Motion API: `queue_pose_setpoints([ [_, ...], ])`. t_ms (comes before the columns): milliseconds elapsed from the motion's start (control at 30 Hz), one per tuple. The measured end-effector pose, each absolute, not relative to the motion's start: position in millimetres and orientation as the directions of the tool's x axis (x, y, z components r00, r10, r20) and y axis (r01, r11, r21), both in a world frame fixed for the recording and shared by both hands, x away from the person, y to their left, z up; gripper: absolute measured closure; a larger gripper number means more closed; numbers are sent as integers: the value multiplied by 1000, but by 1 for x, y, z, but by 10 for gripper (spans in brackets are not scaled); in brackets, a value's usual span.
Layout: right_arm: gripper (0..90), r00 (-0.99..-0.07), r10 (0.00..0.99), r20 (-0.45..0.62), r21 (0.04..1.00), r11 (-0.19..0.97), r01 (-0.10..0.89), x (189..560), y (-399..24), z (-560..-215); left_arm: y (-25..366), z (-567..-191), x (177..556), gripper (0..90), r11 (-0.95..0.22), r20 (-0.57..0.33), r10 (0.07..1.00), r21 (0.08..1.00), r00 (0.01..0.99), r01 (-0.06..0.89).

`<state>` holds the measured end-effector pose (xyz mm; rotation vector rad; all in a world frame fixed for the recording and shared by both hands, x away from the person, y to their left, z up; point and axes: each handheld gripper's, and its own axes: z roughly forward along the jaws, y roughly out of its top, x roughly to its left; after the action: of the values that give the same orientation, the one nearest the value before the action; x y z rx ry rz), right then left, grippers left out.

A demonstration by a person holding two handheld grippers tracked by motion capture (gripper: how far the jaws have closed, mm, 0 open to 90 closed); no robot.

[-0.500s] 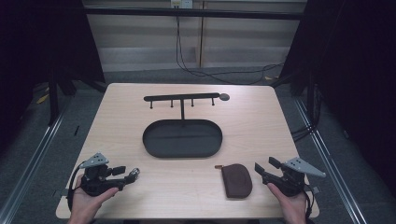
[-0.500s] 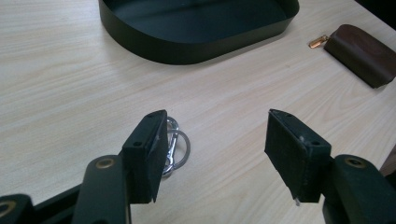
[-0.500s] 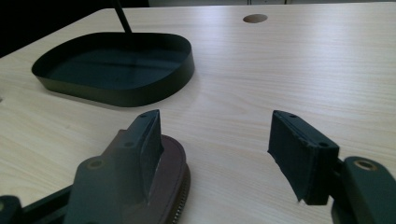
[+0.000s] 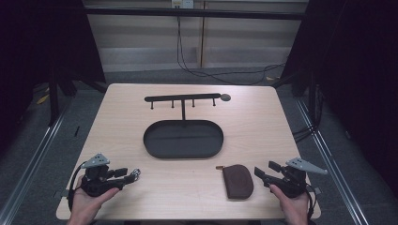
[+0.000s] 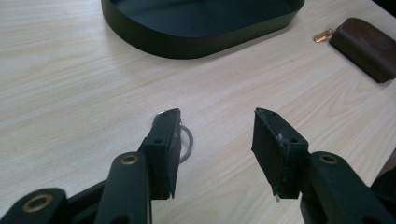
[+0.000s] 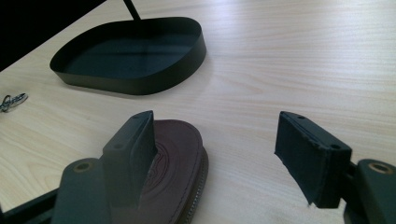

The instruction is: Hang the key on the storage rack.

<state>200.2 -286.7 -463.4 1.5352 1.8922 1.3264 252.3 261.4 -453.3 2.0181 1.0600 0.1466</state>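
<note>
A black oval tray [image 4: 183,139] sits mid-table, with a black hook rack [image 4: 183,98] rising behind it. A small bunch of keys [image 4: 135,175] lies at the front left, just off the tips of my left gripper [image 4: 123,177]. In the left gripper view that gripper [image 5: 217,116] is open, and the key ring [image 5: 187,140] peeks out from behind its left jaw. A brown zip pouch [image 4: 237,181] lies at the front right. My right gripper [image 4: 265,169] rests beside it. In the right gripper view this gripper [image 6: 217,119] is open, with the pouch [image 6: 180,158] partly behind its left jaw.
The tray [image 5: 201,28] holds nothing and stands a little beyond both grippers. The pouch [image 5: 364,42], with its brass zip pull, lies to the tray's right in the left gripper view. The keys [image 6: 11,101] show far left in the right gripper view. Bare wood separates the hands.
</note>
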Motion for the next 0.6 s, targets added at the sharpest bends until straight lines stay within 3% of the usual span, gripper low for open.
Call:
queue_pose_setpoints([
  [67, 284, -344, 899, 269, 827, -33, 561, 200, -286, -463, 259, -452, 254, 523, -331, -223, 726, 716, 651, 615],
  [233, 276, -362, 896, 258, 825, -9, 566, 200, -285, -463, 259, -448, 259, 582, -329, -237, 718, 713, 655, 619],
  [300, 277, -365, 894, 260, 823, -8, 567, 199, -285, -463, 261, -445, 261, 583, -307, -268, 713, 711, 648, 632],
  [600, 286, -388, 883, 264, 810, 15, 586, 201, -281, -465, 256, -437, 266, 567, -380, -243, 697, 673, 675, 634],
])
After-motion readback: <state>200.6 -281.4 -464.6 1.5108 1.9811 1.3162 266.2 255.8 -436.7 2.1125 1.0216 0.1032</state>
